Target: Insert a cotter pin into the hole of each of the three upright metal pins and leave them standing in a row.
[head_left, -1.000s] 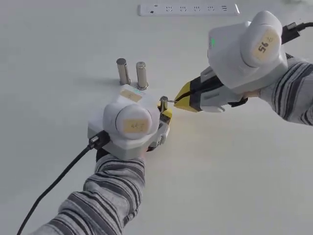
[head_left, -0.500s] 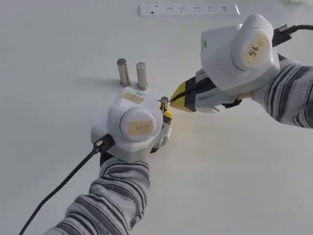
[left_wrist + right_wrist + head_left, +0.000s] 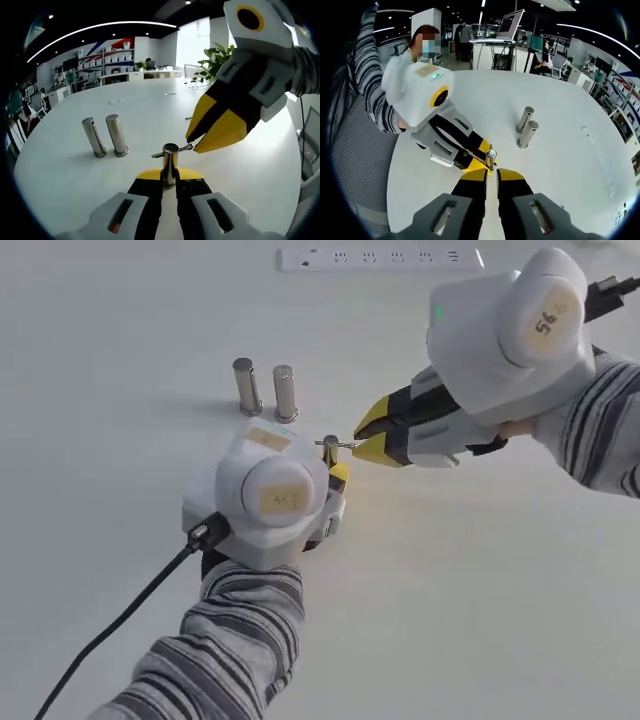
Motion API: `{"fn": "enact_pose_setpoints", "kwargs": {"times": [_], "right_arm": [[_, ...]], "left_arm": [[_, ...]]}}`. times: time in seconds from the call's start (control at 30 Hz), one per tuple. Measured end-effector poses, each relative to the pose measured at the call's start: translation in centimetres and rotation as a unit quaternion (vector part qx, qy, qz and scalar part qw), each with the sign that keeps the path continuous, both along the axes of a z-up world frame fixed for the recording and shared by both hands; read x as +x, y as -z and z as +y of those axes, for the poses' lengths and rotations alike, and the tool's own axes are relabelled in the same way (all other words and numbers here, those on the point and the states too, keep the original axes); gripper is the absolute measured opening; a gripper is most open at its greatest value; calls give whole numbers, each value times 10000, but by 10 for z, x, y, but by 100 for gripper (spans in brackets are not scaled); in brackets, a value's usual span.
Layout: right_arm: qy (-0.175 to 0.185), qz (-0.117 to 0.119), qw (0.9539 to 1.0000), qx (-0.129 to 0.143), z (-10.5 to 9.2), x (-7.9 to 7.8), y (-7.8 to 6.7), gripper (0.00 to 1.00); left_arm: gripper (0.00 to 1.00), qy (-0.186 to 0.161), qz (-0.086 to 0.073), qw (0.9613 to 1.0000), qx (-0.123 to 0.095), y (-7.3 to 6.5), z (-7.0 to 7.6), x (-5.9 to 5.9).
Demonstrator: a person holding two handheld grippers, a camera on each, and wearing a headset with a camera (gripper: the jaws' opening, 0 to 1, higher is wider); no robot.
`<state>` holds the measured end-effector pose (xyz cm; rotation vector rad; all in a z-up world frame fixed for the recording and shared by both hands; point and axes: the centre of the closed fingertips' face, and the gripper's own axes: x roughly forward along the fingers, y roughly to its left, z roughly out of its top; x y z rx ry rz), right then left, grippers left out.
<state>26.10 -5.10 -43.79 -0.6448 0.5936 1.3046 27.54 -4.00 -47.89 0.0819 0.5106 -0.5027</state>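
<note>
Left tongs [image 3: 169, 177] clamp an upright metal pin [image 3: 170, 161]; right tongs [image 3: 192, 144], grip unclear, touch the cotter pin [image 3: 172, 151] in its hole. Best to push level, holding the metal pin steady.

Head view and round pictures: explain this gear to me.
A person holds a white, yellow-jawed hand-held gripper in each hand. The head view comes from a headset camera; each round picture from a camera on one hand-held gripper. The left hand-held gripper clamps an upright silver metal pin with a thin wire cotter pin through its hole. The right hand-held gripper, jaws slightly apart, sits at that wire's end. Two more silver metal pins stand on the white table.
</note>
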Motion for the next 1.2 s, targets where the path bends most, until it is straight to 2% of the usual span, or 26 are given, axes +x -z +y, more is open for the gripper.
{"fn": "enact_pose_setpoints", "kwargs": {"times": [0.23,0.33,1.0,1.1,1.2], "right_arm": [[35,-14,10000,39,3,1,2,0],[97,72,9998,130,6,1,1,0],[51,89,9998,161,10,0,1,0],[184,113,9995,228,10,2,1,0],[349,184,9985,383,9,4,-1,9]], "left_arm": [[5,-7,2,10000,17,0,0,0],[5,-21,-1,10000,13,0,0,0],[5,-28,22,10000,10,2,0,0],[6,-64,59,10000,-39,2,0,0],[6,-51,54,10000,-16,2,0,1]]}}
